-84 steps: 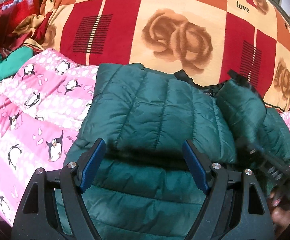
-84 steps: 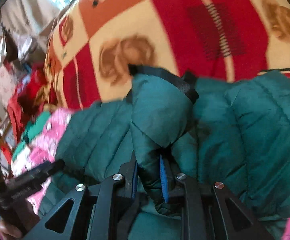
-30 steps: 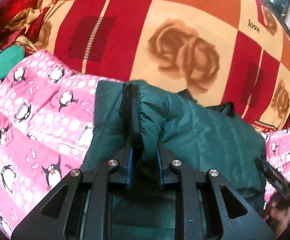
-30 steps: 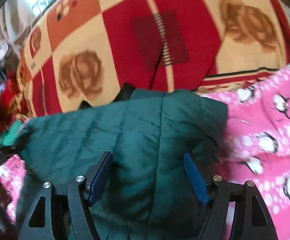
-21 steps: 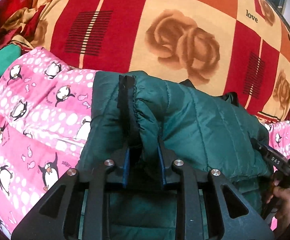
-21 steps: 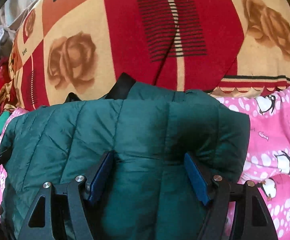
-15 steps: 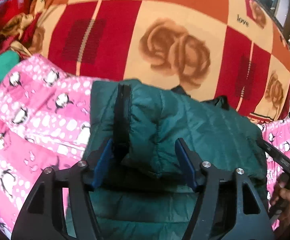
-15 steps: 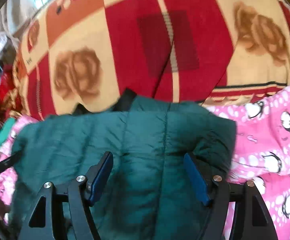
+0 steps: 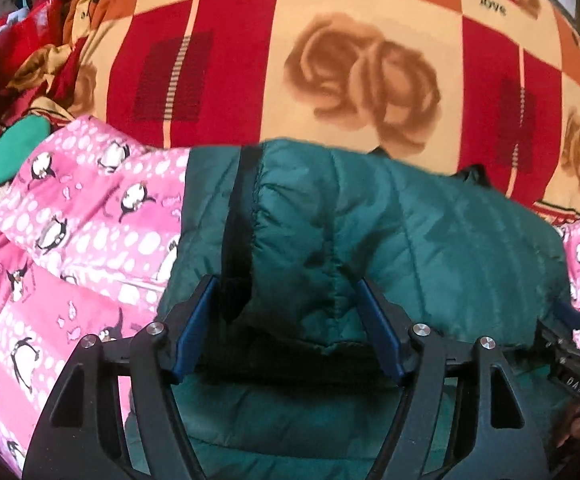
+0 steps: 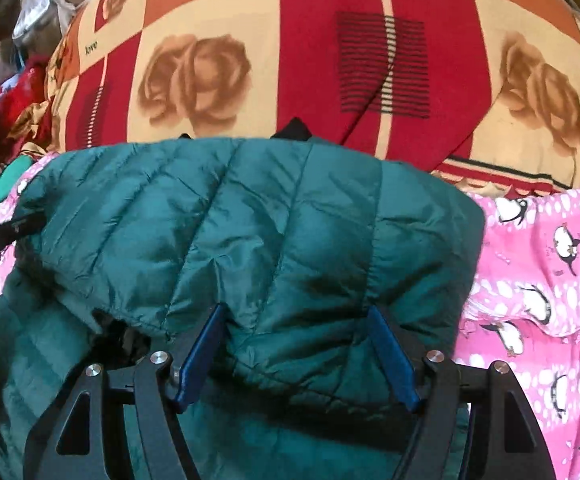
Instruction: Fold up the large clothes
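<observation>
Green puffer jacket [image 9: 410, 232] lies on the pink penguin quilt [image 9: 70, 240], folded into a thick bundle; the checked rose blanket [image 9: 330, 60] is on the far side of it. Its long axis runs left-right across both views, so both tools face the same near fold edge broadside.

Left tool [image 9: 286, 324]: spread wide, blue pads straddling the jacket's left end, nothing pinched. The black trim strip [image 9: 238, 220] of a folded-over flap runs away from the tool, right beside the left pad [image 9: 194, 328]. Contact between pad and fabric is close, can't tell if touching.

Right tool [image 10: 298, 356]: also spread, pads either side of a puffed-up quilted panel at the jacket's right end. Fabric bulges between the pads but isn't gripped.

Key relation: jacket is directly ahead of and under both tools, each at 1 end of the long axis. The left tool's tip [image 10: 6, 236] shows at the jacket's left edge in the right wrist view; the right tool [image 9: 570, 340] shows at the jacket's right edge in the left wrist view. So both hands are about equally near, low, pointing forward across the bundle.

My read: 2 side flaps look folded in. Next likely needs a pinch on the near edge at both ends, then a fold away toward the rose blanket. Risk: puffy fill springs back open.
</observation>
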